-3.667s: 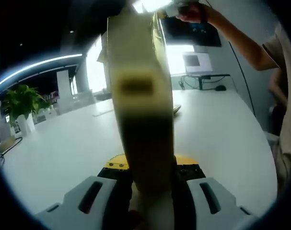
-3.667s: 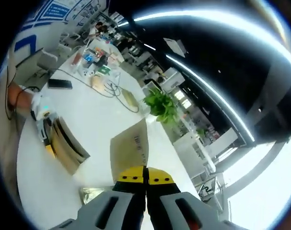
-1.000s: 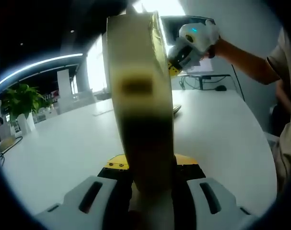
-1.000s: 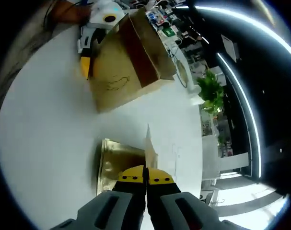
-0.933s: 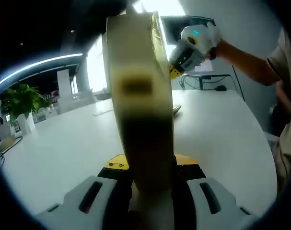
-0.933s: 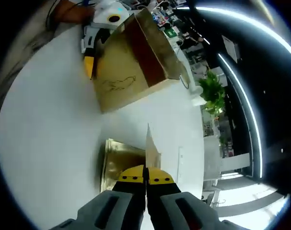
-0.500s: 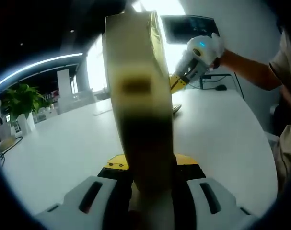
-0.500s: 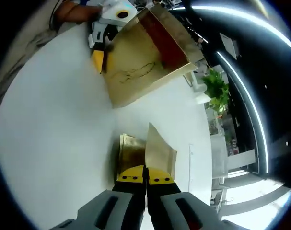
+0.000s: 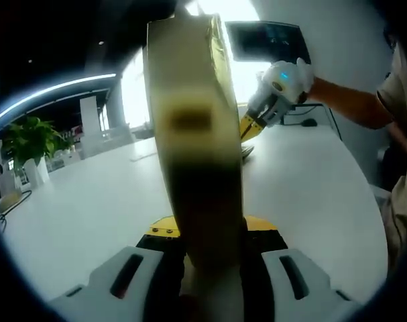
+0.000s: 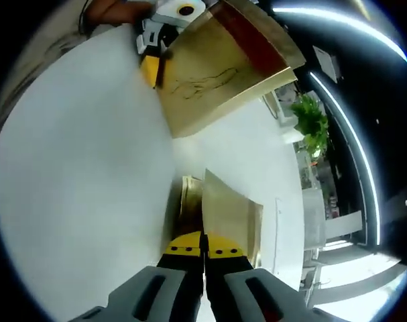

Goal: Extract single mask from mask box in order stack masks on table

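Observation:
My left gripper (image 9: 208, 267) is shut on the gold mask box (image 9: 193, 134), which stands upright between its jaws and hides the middle of the left gripper view. In the right gripper view the same box (image 10: 220, 64) tilts above the white table, with the left gripper (image 10: 151, 67) at its near edge. My right gripper (image 10: 204, 253) is shut on a flat gold mask packet (image 10: 231, 216), just above another gold packet (image 10: 188, 201) lying on the table. The right gripper (image 9: 251, 125) also shows beside the box, low over the table.
The white table (image 9: 89, 201) runs wide to the left and its curved edge (image 9: 364, 201) lies at the right. A potted plant (image 9: 30, 144) stands far left, a monitor (image 9: 267, 40) and cables at the back. A person's arm (image 9: 354, 107) reaches in from the right.
The right gripper has come down from high beside the box toward the table with the gold packet, closing on the packet that lies there. The left gripper and box have held still.

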